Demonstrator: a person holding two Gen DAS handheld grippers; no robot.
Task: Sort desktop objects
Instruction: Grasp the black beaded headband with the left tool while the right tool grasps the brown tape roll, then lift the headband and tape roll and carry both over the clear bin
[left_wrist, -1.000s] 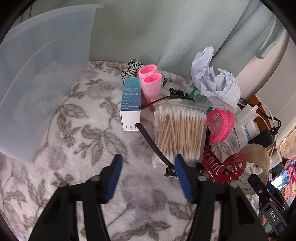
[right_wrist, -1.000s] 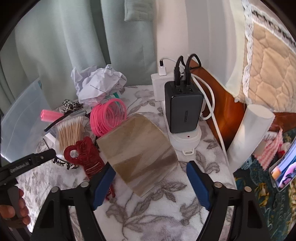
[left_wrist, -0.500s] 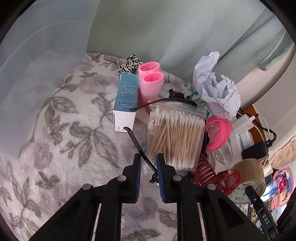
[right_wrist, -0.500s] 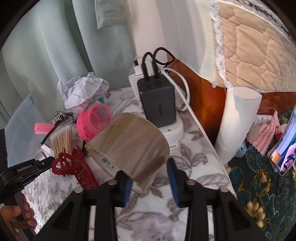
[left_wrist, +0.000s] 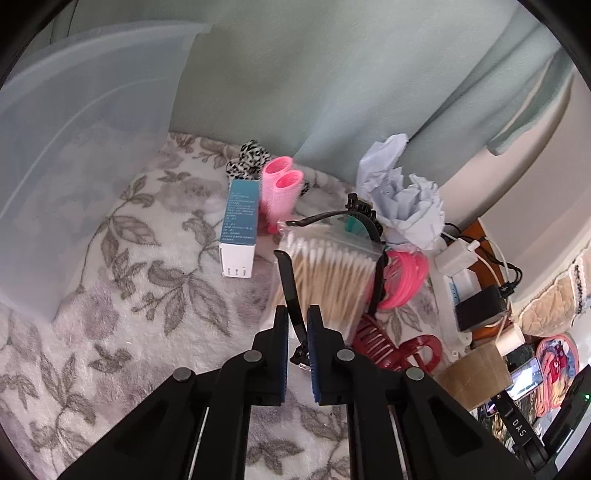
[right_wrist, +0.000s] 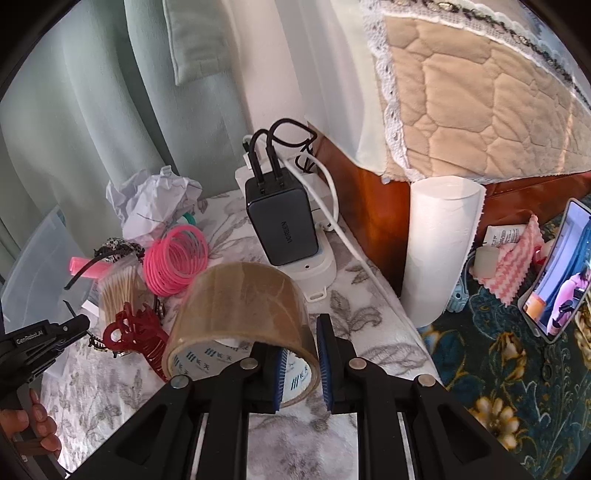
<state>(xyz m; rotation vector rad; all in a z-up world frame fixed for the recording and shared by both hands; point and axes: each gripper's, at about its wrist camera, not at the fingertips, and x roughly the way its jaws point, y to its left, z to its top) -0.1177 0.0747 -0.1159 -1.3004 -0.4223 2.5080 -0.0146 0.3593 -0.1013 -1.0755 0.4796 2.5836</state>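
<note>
Left gripper (left_wrist: 296, 332): jaws drawn close together and clamped on the near end of a black headband (left_wrist: 291, 291). The headband is a thin, glossy, dark arc; from the pads it rises, curves over a clear bag of cotton swabs (left_wrist: 328, 273) and comes down again on the bag's far right side. The swabs have wooden stems and white tips, packed in rows.

Right gripper (right_wrist: 302, 363): jaws clamped on the wall of a roll of brown packing tape (right_wrist: 240, 306), one pad inside the core, the other on the outer face. The roll is wide, translucent tan, with a white printed core. It appears lifted and tilted above the floral fleece cover (left_wrist: 140, 295), though contact beneath it cannot be confirmed.

Other items on the cover, noted from the left wrist view: a teal and white carton (left_wrist: 239, 225) lying flat; two pink hair rollers (left_wrist: 279, 192) just beside it; a black-and-white patterned scrunchie (left_wrist: 245, 162) behind them; crumpled white paper (left_wrist: 402, 199); a stack of pink hoops (left_wrist: 406, 273); a dark red claw clip (left_wrist: 391, 343) near the swab bag. A translucent plastic bin (left_wrist: 81, 155) stands at the left.

From the right wrist view: a dark multi-port charger (right_wrist: 282, 229) sits on a white power strip, cables attached; a white paper roll (right_wrist: 436, 243) stands upright to its right. A hand (right_wrist: 31, 424) grips the left tool's handle at the lower left.
</note>
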